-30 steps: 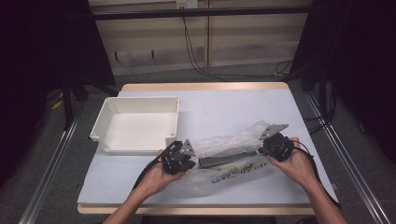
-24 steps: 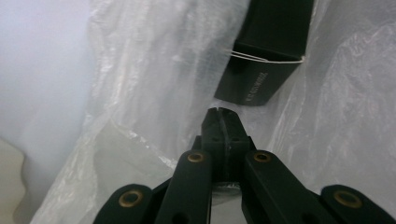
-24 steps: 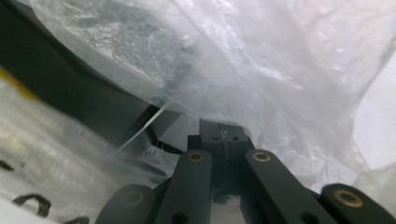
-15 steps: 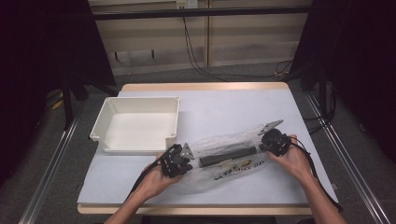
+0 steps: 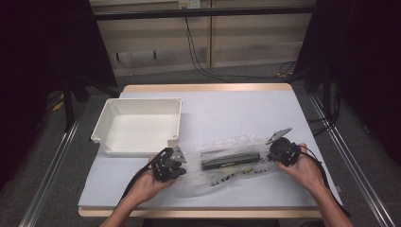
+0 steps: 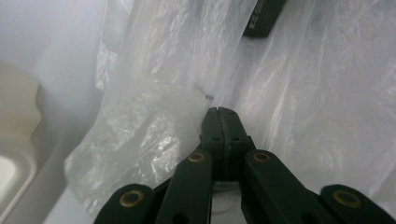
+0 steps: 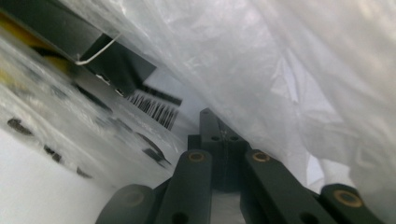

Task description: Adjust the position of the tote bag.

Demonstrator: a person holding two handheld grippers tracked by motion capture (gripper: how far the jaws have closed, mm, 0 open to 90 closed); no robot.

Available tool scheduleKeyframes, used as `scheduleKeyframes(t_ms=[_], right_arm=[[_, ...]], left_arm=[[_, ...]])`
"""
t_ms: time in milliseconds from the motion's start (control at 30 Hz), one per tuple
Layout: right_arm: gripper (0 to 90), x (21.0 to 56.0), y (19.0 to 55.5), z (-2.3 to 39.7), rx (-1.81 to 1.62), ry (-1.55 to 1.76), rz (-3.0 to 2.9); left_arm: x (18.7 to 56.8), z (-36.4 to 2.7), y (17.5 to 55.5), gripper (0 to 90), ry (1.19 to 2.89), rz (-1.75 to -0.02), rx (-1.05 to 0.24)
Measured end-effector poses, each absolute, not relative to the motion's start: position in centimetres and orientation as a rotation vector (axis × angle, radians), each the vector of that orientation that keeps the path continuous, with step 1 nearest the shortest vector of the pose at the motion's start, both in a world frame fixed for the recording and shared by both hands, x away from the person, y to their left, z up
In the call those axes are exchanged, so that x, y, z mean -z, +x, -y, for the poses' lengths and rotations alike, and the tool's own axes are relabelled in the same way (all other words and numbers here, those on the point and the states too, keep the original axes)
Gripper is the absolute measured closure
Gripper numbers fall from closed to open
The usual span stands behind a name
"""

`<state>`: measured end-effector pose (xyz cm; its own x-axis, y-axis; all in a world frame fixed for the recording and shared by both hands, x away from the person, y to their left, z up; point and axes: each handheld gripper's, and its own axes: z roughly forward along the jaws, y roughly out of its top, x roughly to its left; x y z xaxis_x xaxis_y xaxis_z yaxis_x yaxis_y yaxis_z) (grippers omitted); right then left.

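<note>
Item: clear plastic bag (image 5: pixel 227 165), holding a long black box (image 5: pixel 230 159), lying on the counter (image 5: pixel 236 113) just right of the white tray (image 5: pixel 137 125).

Left gripper (image 5: pixel 182 163): my fingers (image 6: pixel 219 126) are pinched shut on the bag's left end.

Right gripper (image 5: pixel 270 152): my fingers (image 7: pixel 217 135) are clamped on its right end.

Change: against the earlier pictures, my left hand has slid outward and the bag is stretched flatter and longer between my hands. Judgement: the bag looks readied for opening or moving.
</note>
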<state>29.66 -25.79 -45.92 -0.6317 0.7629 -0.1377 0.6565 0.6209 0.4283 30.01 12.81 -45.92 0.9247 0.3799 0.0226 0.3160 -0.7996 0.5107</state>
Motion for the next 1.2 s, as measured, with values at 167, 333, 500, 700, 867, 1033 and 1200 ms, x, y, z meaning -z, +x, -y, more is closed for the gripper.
scheduleKeyframes(t_ms=[167,333,500,700,867,1033,1200], right_arm=[[90.0,45.9,29.5,26.2,-0.525,1.167,-2.541],[90.0,46.0,29.8,26.7,-0.547,1.193,-2.523],[90.0,46.1,29.9,27.3,-0.609,1.227,-2.518],[90.0,46.1,29.7,27.1,-0.583,1.210,-2.509],[90.0,45.9,29.7,27.3,-0.688,1.175,-2.515],[90.0,44.8,28.9,27.0,-0.833,1.136,-2.480],[90.0,44.1,28.3,26.0,-0.949,1.074,-2.494]], left_arm=[[45.9,-13.3,29.9,90.0,2.568,-0.503,-0.172],[46.0,-14.1,29.9,90.0,2.541,-0.528,-0.147],[46.1,-14.8,29.8,90.0,2.534,-0.544,-0.168],[46.1,-14.8,29.9,90.0,2.527,-0.564,-0.154],[45.8,-14.5,30.2,90.0,2.481,-0.555,-0.101],[44.6,-13.8,29.7,90.0,2.429,-0.521,-0.088],[43.0,-12.8,29.3,90.0,2.408,-0.459,-0.085]])
